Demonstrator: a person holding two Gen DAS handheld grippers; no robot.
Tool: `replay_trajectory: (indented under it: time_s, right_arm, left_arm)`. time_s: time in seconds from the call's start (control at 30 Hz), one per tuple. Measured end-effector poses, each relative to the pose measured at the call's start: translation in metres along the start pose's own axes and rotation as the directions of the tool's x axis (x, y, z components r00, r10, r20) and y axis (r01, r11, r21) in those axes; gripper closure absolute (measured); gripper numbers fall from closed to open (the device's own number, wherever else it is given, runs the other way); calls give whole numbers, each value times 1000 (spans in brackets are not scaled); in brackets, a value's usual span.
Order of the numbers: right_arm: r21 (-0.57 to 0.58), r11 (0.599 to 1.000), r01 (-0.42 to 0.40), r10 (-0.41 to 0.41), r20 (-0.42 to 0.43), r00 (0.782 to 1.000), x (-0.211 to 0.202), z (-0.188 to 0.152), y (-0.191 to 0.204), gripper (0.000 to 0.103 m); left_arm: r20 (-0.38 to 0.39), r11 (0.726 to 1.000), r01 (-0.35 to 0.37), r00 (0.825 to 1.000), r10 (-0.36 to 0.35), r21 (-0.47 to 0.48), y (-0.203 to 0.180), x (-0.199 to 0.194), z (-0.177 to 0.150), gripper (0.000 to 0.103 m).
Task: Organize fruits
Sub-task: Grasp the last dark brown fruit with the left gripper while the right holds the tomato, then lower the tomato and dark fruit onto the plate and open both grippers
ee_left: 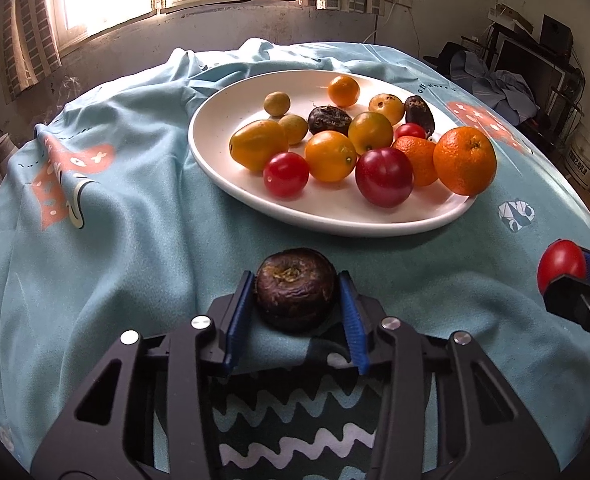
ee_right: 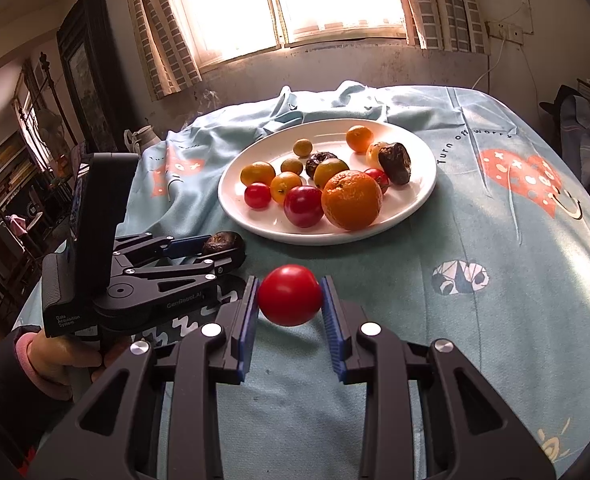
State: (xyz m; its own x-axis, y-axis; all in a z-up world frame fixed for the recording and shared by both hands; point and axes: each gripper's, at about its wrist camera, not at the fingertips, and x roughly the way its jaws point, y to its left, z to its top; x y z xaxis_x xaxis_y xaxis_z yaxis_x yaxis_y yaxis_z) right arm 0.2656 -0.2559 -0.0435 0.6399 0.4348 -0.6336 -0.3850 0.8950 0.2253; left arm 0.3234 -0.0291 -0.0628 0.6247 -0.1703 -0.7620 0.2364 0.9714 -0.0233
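Left gripper (ee_left: 295,292) is pinching a dark wrinkled fruit (ee_left: 294,287), apparently resting on the cloth (ee_left: 135,240); right gripper (ee_right: 289,296) is clamping a red tomato (ee_right: 289,295) at lower centre, below the plate (ee_right: 251,220).

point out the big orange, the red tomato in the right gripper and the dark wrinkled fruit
big orange (ee_right: 351,200): right wrist view, middle of peel
red tomato (ee_right: 289,295): right wrist view, front skin
dark wrinkled fruit (ee_left: 294,286): left wrist view, top, between left gripper's fingers

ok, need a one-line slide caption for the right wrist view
Right gripper holds a red tomato above the tablecloth, facing the fruit plate.
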Motion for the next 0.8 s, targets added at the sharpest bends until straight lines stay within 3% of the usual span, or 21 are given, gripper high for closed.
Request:
replay_trajectory:
  time_s: [0.37, 0.57, 0.8]
  right_arm:
    - [-28, 999, -19, 20, 39, 999, -6, -4, 9, 72]
    - [-54, 997, -61, 67, 110, 992, -31, -6, 19, 72]
    - [15, 998, -56, 53, 178, 983, -35, 36, 5, 72]
  left_arm:
    - [66, 999, 30, 997, -29, -17, -10, -47, -17, 60]
    - [135, 996, 85, 988, -81, -23, -10, -92, -25, 60]
    - [206, 997, 67, 977, -61, -23, 2, -120, 23, 61]
